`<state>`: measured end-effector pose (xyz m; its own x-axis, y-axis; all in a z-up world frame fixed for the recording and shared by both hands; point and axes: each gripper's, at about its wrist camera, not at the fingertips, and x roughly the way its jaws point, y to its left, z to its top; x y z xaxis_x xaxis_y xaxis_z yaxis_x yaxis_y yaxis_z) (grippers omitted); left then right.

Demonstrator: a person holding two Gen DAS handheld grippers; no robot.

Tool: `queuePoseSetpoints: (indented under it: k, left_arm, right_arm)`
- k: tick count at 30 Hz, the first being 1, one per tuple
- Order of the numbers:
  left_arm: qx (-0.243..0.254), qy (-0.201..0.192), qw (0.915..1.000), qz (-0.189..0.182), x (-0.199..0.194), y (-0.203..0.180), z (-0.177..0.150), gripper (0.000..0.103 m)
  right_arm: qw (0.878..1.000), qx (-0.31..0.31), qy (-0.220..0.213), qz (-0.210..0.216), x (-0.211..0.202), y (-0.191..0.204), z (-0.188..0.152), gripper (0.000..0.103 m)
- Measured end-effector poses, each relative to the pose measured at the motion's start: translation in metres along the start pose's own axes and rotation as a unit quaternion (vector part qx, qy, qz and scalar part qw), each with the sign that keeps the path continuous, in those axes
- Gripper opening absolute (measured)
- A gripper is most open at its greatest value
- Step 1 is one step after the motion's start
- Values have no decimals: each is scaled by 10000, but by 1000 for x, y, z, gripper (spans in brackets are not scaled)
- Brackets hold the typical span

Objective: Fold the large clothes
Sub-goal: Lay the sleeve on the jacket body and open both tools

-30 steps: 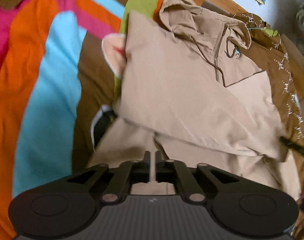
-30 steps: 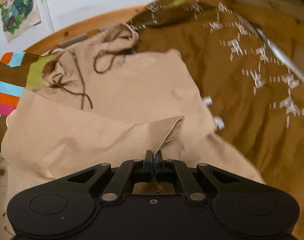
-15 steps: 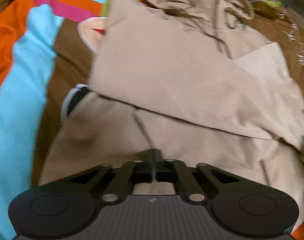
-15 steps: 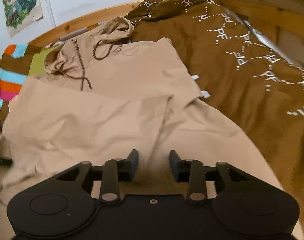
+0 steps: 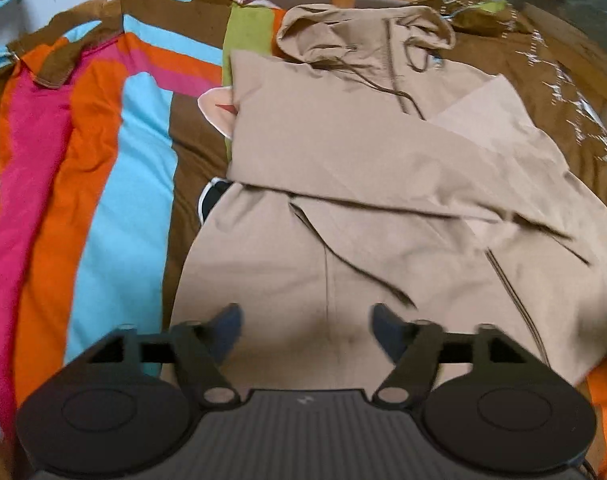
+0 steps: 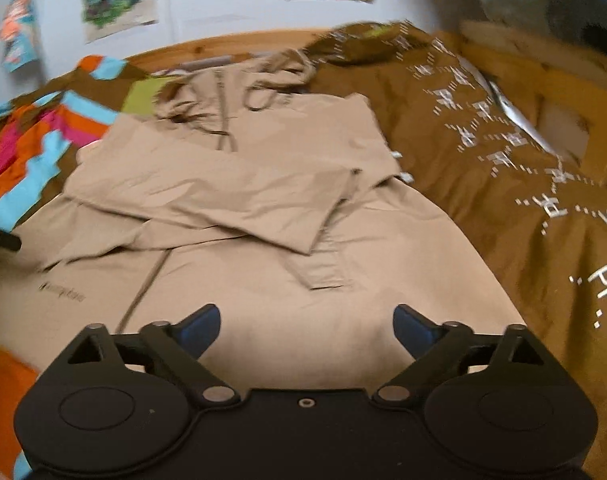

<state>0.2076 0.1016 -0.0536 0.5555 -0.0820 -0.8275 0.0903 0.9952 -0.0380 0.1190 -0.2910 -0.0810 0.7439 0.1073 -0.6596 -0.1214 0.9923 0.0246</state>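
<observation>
Both tools are hanging just above the lower half of the tan hooded jacket [image 5: 383, 152], which is lying on a bed, partly over a striped cover [image 5: 115, 168] at its 9 o'clock and a brown patterned cover [image 6: 503, 168] at its 3 o'clock. The left hand-held gripper [image 5: 305, 330] is standing with its jaws wide apart, holding nothing; the right hand-held gripper [image 6: 305, 332] is likewise spread and empty. That probably suits a pause between folds, with both free to pick a fresh edge. The jacket is looking half folded: both sleeves are lying crossed over the chest, the hood [image 5: 343, 36] is bunching at 12 o'clock, and the hem is spreading flat towards 6 o'clock.
</observation>
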Motion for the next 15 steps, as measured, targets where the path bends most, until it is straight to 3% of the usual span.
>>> queuePoseSetpoints:
  k: [4, 6, 9, 12, 15]
  left_arm:
    - [170, -170, 9995, 189, -28, -12, -9, 94]
    - [270, -325, 9985, 343, -38, -22, -7, 101]
    - [452, -536, 9967, 412, -51, -32, -11, 102]
    - [674, -400, 9960, 424, -49, -40, -19, 102]
    - [949, -235, 9935, 577, -46, -50, -23, 102]
  right_arm:
    - [9992, -346, -135, 133, -15, 15, -10, 99]
    - [9989, -386, -170, 183, -19, 19, -13, 99]
    - [9978, -550, -156, 322, -26, 24, -16, 102]
    - [9964, -773, -203, 291, -30, 30, -20, 102]
    - [9975, -597, -199, 337, -30, 28, -23, 102]
